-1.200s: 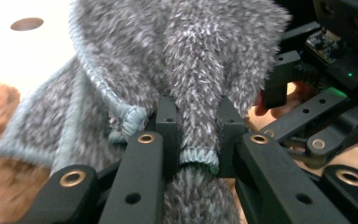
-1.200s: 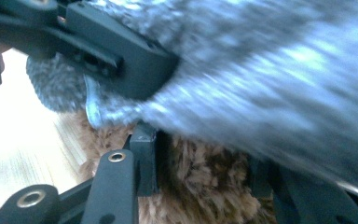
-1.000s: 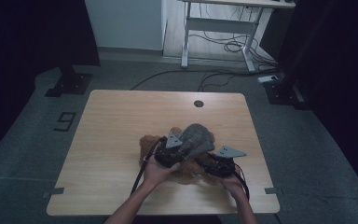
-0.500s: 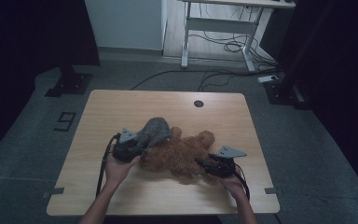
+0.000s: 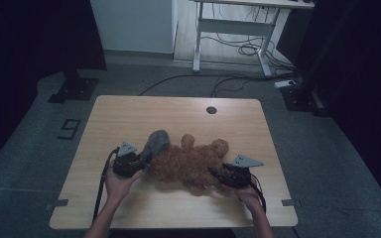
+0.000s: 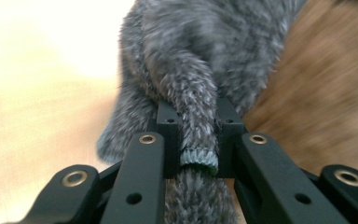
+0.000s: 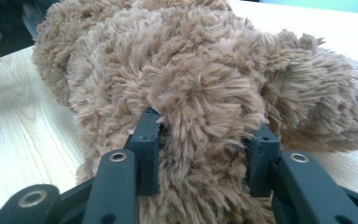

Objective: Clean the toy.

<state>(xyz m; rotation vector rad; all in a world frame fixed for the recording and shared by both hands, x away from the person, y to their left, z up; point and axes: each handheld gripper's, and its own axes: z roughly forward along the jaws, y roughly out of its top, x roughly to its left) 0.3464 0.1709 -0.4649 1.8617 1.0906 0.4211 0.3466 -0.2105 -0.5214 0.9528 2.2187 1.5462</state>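
A brown plush bear point(image 5: 191, 163) lies across the middle of the wooden table point(image 5: 129, 114). At its left end a grey fuzzy cloth point(image 5: 156, 141) trails off the bear onto the tabletop. My left gripper point(image 5: 145, 156) is shut on that cloth. In the left gripper view a rolled strand with a knitted hem point(image 6: 198, 161) is pinched between the jaws of the left gripper point(image 6: 198, 116), with the bear's fur point(image 6: 317, 93) to the right. My right gripper point(image 5: 214, 173) is shut on the bear at its right end, and in the right gripper view the right gripper point(image 7: 205, 133) squeezes a thick tuft of the bear point(image 7: 191, 70).
A round cable hole point(image 5: 211, 109) sits near the table's far edge. Behind the table stand a white desk frame point(image 5: 233, 29), floor cables point(image 5: 238, 82) and two black stand bases point(image 5: 74, 89). Bare wood point(image 5: 129, 114) stretches along the far half and the left side.
My left gripper has carried the grey cloth leftward, from over the bear's middle to its left end, uncovering the brown fur. The right gripper has stayed put.
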